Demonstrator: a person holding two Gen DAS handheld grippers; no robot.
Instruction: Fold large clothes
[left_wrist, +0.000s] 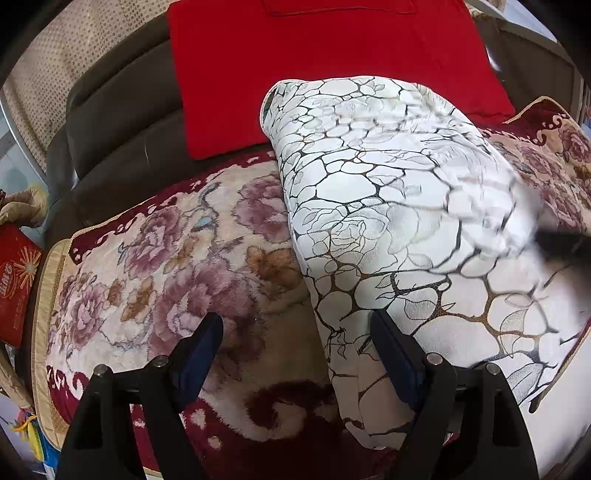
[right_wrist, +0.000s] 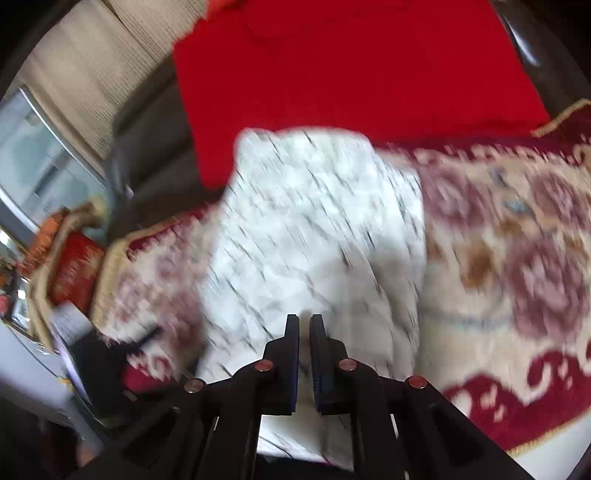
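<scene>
A large white garment with a black and gold crackle print (left_wrist: 388, 206) lies in a long folded bundle on a floral blanket (left_wrist: 155, 266). My left gripper (left_wrist: 295, 325) is open above the blanket, its right finger (left_wrist: 391, 343) against the garment's near left edge. In the blurred right wrist view, my right gripper (right_wrist: 304, 325) is shut on the garment's (right_wrist: 295, 229) near edge, with white cloth showing between the fingers. A dark blurred shape (left_wrist: 565, 242) at the right edge of the left wrist view touches the garment.
A red cushion (left_wrist: 325, 70) leans on the brown sofa back (left_wrist: 122, 122) behind the garment. A red box (left_wrist: 18, 280) stands at the far left beside the sofa. The blanket (right_wrist: 509, 240) spreads right of the garment in the right wrist view.
</scene>
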